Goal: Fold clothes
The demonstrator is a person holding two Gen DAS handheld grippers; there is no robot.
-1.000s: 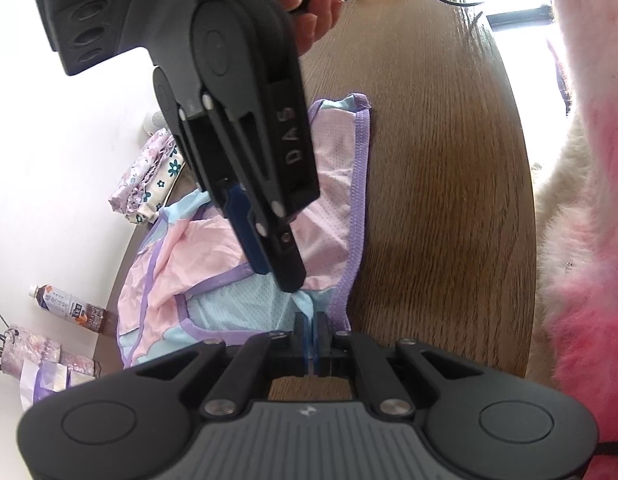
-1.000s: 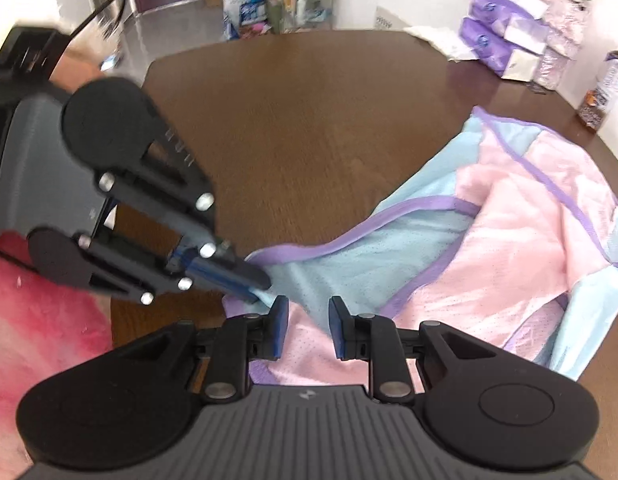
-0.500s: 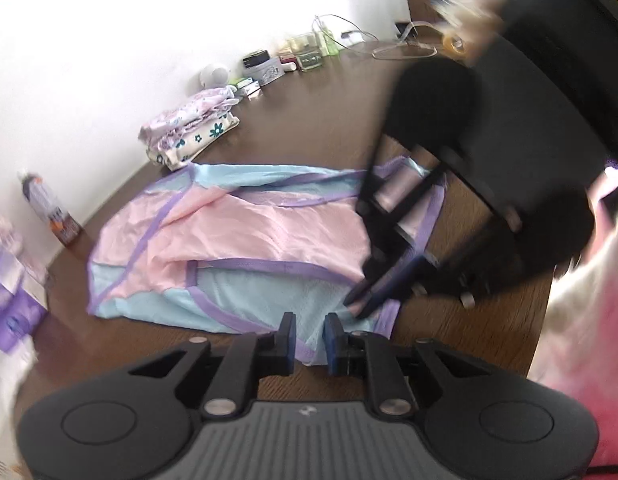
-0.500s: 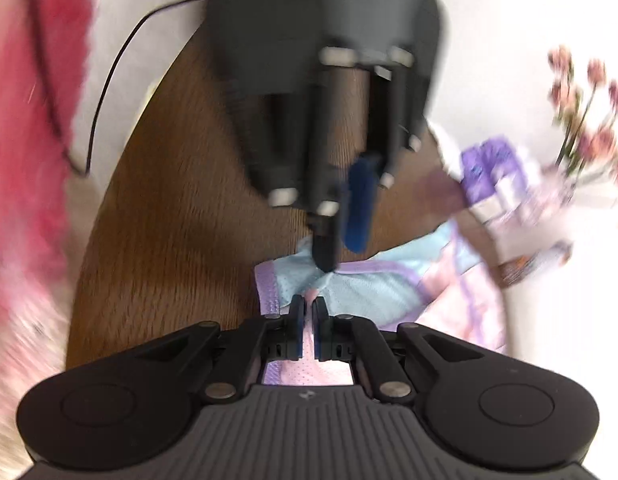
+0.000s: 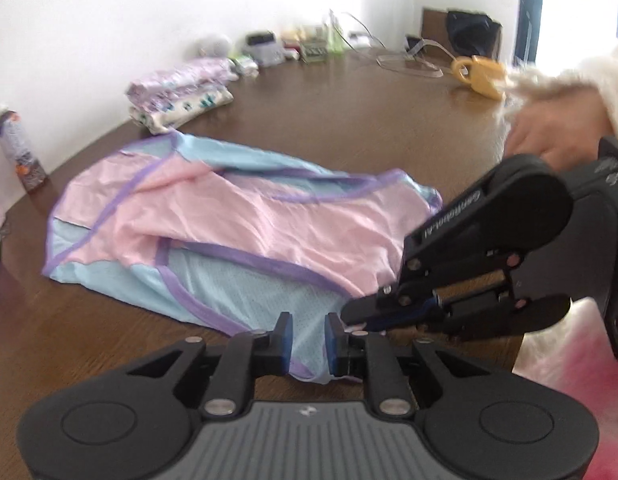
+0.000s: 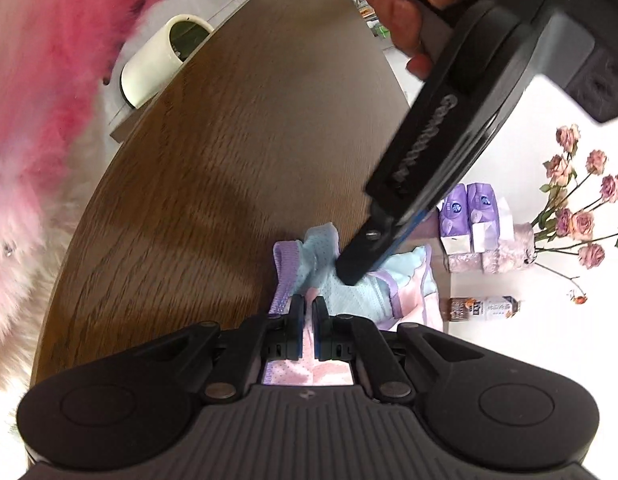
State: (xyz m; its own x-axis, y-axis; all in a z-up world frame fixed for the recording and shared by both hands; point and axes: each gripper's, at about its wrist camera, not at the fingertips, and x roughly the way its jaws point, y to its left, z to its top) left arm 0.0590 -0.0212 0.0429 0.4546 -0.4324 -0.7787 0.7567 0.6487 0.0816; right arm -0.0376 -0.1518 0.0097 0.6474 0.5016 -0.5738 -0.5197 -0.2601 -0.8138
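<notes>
Both grippers at the jersey's (image 5: pixel 237 216) near corner
Right gripper (image 6: pixel 308 316) pinches fabric; left gripper (image 5: pixel 307 330), fingers apart, may snag it.

Garment (image 5: pixel 237 232) on table (image 5: pixel 349 120), folded stack (image 5: pixel 177 96) behind, bottle (image 5: pixel 19 152) perhaps left.

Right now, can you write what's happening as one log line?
step: fold clothes | left hand-held gripper: open over garment hem | right hand-held gripper: nearly shut on garment edge | garment: on table

Rumpled pink-and-blue garment (image 5: pixel 229 220) on table (image 5: pixel 349 120)
</notes>
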